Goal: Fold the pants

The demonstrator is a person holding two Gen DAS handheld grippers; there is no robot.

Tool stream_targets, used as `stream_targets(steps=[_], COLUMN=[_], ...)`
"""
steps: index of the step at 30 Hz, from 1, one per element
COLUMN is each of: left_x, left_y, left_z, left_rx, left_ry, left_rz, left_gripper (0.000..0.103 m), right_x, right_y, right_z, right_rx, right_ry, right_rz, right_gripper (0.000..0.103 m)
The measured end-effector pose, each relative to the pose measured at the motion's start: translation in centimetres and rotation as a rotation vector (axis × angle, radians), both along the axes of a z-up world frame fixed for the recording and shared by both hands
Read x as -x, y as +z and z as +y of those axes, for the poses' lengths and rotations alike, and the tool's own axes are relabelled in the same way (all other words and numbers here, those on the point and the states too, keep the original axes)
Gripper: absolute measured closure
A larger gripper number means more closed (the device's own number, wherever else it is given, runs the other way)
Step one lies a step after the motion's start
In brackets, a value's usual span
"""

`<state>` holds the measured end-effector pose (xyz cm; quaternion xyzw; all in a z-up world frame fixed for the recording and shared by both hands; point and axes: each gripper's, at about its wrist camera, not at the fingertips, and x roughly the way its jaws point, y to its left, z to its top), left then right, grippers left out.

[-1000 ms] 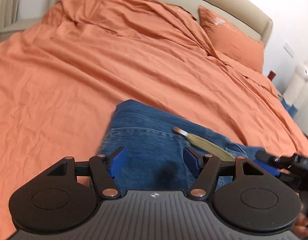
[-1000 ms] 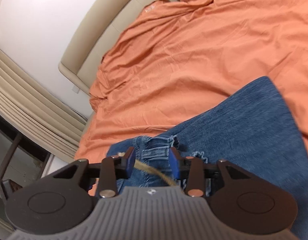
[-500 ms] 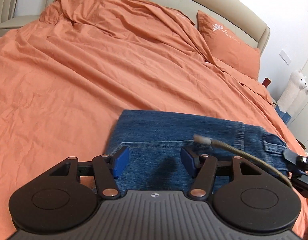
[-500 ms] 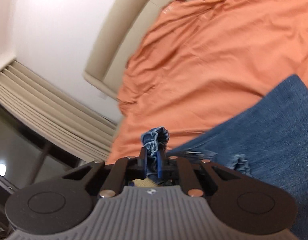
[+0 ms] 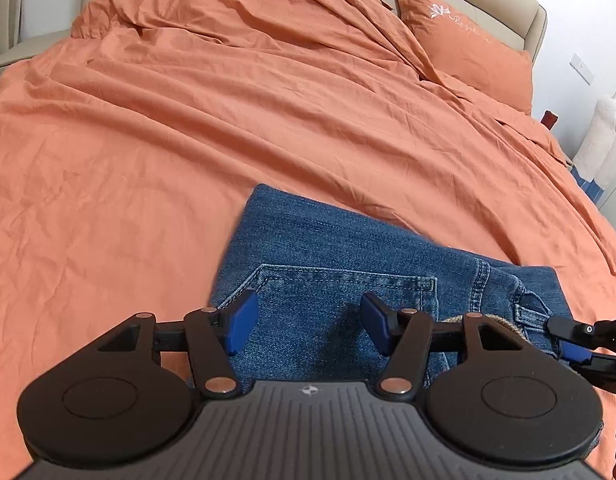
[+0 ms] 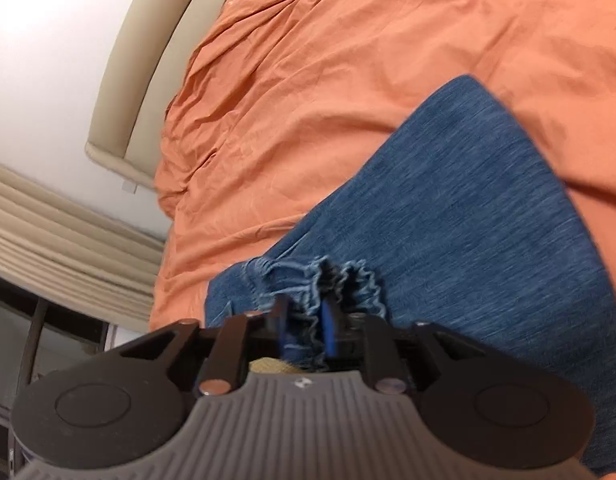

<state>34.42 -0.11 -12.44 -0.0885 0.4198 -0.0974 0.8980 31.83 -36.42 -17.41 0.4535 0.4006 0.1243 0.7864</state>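
Folded blue jeans [image 5: 328,248] lie on the orange bed, back pocket facing up. My left gripper [image 5: 308,320] hovers open just above the pocket, with nothing between its fingers. The gathered waistband [image 6: 348,276] sits bunched between the blue pads of my right gripper [image 6: 304,326], whose jaws are opening; the fabric is loose in the gap. In the left wrist view the right gripper [image 5: 568,340] shows at the right edge, at the waist end of the jeans. A tan rope belt [image 5: 504,322] lies at the waist, mostly hidden behind the left gripper.
The orange duvet [image 5: 227,120] covers the whole bed, with a matching pillow [image 5: 468,44] and a beige headboard [image 5: 536,20] at the far end. A white plush toy [image 5: 604,136] stands past the bed on the right. Beige curtains [image 6: 47,220] hang beyond the bed's other side.
The right gripper has come down onto the jeans with the waistband, and its jaws have widened from a tight pinch. The rope belt no longer arcs across the denim. The left gripper barely moved.
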Motion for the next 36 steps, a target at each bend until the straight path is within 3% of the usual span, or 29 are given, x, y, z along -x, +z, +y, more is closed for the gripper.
stream_targets(steps=[9, 11, 14, 18, 23, 30, 33, 36], left_x=[-0.2, -0.3, -0.2, 0.0, 0.4, 1.1, 0.9, 0.8], left_y=[0.3, 0.4, 0.5, 1.4, 3.1, 4.3, 4.5, 4.3], left_z=[1.0, 1.2, 1.5, 2.0, 3.3, 5.6, 5.7, 5.2], left_rx=[0.059, 0.070, 0.080, 0.084, 0.109, 0.209, 0.228, 0.228], left_ry=[0.025, 0.036, 0.044, 0.060, 0.083, 0.111, 0.088, 0.050], left_rz=[-0.003, -0.007, -0.013, -0.040, -0.100, -0.140, -0.136, -0.128], left_gripper=[0.035, 0.035, 0.035, 0.035, 0.035, 0.035, 0.035, 0.035], right_x=[-1.1, -1.5, -1.5, -1.2, -0.5, -2.5, -2.5, -2.4], right_y=[-3.2, -3.6, -3.5, -0.8, 6.4, 16.6, 18.5, 17.3], right_z=[-0.4, 0.0, 0.8, 1.7, 3.9, 6.6, 5.4, 2.9], right_rx=[-0.113, -0.134, -0.122, -0.015, 0.151, 0.345, 0.434, 0.467], right_ry=[-0.009, 0.005, 0.008, 0.043, 0.105, 0.184, 0.157, 0.102], right_rz=[0.063, 0.053, 0.028, -0.055, -0.193, -0.237, -0.227, -0.161], right_gripper=[0.066, 0.068, 0.085, 0.088, 0.088, 0.088, 0.089, 0.089])
